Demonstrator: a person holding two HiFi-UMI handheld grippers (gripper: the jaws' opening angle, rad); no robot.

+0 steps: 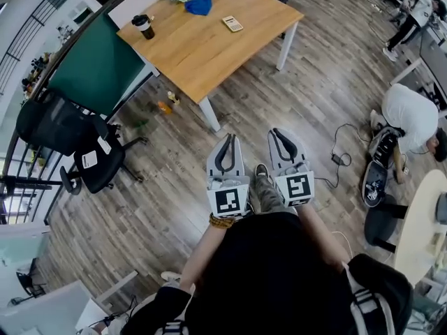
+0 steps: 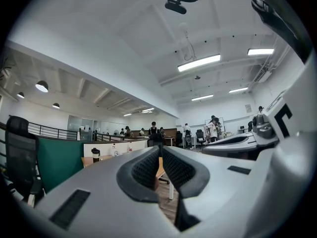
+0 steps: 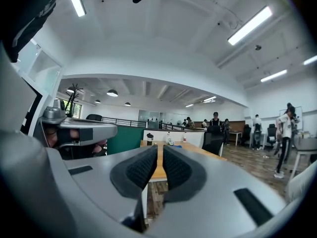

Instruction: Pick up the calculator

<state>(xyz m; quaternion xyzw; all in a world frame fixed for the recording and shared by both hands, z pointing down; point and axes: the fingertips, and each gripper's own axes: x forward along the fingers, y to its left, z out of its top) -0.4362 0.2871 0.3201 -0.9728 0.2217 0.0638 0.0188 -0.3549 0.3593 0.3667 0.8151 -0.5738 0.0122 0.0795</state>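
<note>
Well short of calculator [image 1: 232, 24], grippers [image 1: 227, 141] [image 1: 280, 134] level

Bright, even light comes from long ceiling strips [image 2: 199, 62], which glare white in both gripper views. Shadows on the wooden floor [image 1: 160, 201] are faint and soft. Every view bends fisheye-fashion; the gripper views go black at their corners.

Small pale calculator [image 1: 232, 24], flat and rectangular, beige-ish with a slightly darker outline. Lying flat on the light wooden table [image 1: 202, 54], toward the right side of the top in the head view, not far from that edge. Turned a bit askew to the table edges. Near the blue cloth [image 1: 199, 5] but not touching it, bare wood all round. Keys and display too small to make out.
</note>
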